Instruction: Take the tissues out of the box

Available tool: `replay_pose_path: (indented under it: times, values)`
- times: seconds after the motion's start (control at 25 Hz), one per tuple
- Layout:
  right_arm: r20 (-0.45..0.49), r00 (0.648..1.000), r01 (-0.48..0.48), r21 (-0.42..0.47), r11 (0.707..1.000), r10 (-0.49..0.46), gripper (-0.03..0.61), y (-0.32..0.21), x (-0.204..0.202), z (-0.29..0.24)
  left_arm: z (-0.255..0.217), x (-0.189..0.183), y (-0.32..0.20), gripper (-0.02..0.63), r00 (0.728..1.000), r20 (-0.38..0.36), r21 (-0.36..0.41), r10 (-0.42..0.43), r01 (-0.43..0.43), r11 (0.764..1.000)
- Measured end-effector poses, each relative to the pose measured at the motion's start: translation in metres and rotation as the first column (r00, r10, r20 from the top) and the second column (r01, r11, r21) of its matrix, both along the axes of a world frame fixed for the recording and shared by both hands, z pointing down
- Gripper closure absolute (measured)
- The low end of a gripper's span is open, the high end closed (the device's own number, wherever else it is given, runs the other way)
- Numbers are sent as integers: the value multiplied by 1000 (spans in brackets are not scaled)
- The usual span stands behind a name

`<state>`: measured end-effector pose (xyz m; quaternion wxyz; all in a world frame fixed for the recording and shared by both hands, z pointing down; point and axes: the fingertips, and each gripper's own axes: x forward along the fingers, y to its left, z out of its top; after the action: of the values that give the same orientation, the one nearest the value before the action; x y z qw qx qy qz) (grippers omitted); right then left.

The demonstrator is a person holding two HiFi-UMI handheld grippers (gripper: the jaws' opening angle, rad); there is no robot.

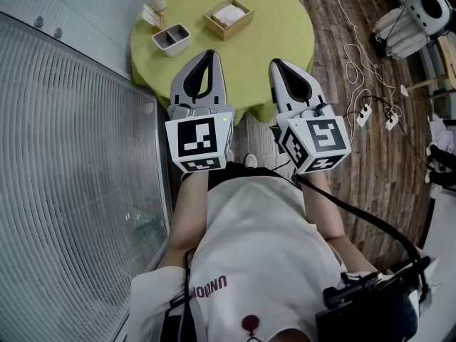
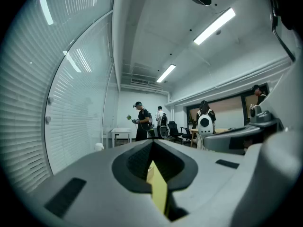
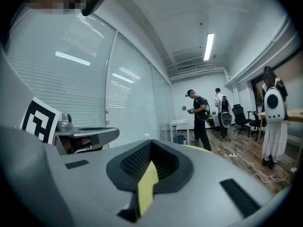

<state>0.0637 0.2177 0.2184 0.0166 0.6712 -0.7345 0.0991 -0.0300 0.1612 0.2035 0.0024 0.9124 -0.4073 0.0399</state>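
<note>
Green table (image 1: 281, 30) (round) | tissue box (image 1: 228, 18) untouched | left gripper (image 1: 207, 55) jaws together, empty | right gripper (image 1: 277, 64) jaws together, empty

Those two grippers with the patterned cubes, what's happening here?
A person stands at a round green table, holding a gripper in each hand. The left gripper and right gripper are both shut and empty, held over the table's near edge. The wooden tissue box sits farther back, untouched, tissues inside.
</note>
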Motion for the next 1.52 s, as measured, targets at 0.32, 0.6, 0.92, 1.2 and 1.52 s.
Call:
replay_pose_path:
  times: [0.32, 0.6, 0.92, 1.2, 1.52]
  values:
    - [-11, 1000, 7, -7, 1000, -7, 560, -3, -6, 1, 1, 0, -1, 604, 1000, -9, -3, 14, -14, 1000]
    - [-11, 1000, -6, -10, 1000, 6, 560, -7, -7, 4, 6, -3, -3, 604, 1000, -12, -15, 23, -23, 1000]
    - [-5, 999, -48, -27, 998, 48, 558, -19, -11, 9, 19, -14, -17, 604, 1000, -7, -50, 25, -26, 998]
    - [-49, 997, -62, -30, 998, 61, 558, -37, -15, 9, 51, -35, -35, 604, 999, -37, -155, -17, 11, 988]
    - [5, 996, -84, -15, 996, 84, 558, -56, 3, 21, 73, -31, -51, 604, 1000, -2, -184, -21, 20, 983]
